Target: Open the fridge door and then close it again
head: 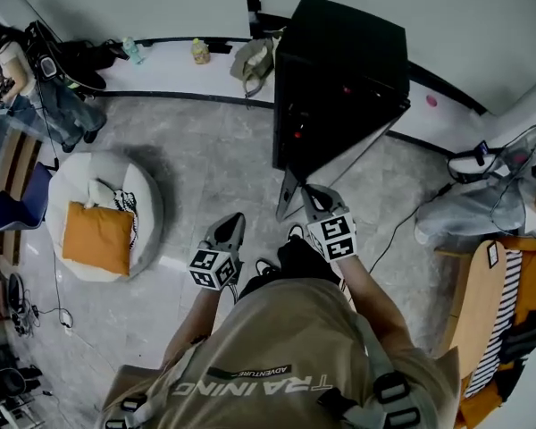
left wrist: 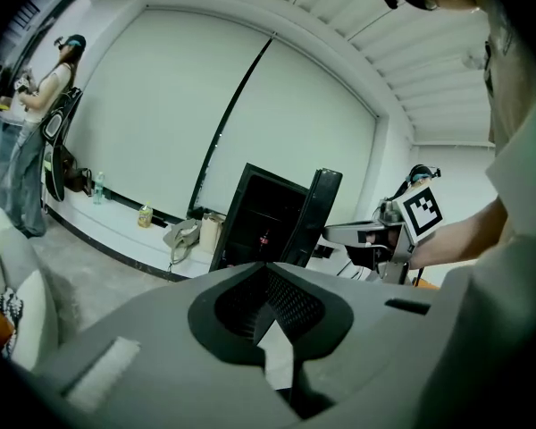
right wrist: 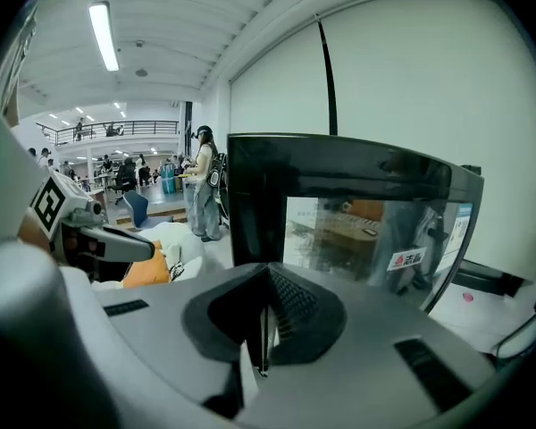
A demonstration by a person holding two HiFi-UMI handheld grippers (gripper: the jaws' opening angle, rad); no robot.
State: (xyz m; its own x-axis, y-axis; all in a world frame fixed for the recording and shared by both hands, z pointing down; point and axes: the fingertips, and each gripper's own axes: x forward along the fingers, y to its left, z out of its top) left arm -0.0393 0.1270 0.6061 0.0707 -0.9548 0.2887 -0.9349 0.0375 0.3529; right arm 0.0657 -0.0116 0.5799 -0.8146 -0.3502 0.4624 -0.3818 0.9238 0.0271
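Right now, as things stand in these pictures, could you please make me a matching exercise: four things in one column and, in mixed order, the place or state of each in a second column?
Things
1. fridge door
2. orange cushion
3. bottle
4. left gripper

Places or states
a. lying on the white round pouf
b. over the grey floor, apart from the fridge
c. swung open
d. standing on the white ledge by the wall

Pairs: 1-c, 2-a, 3-d, 4-b
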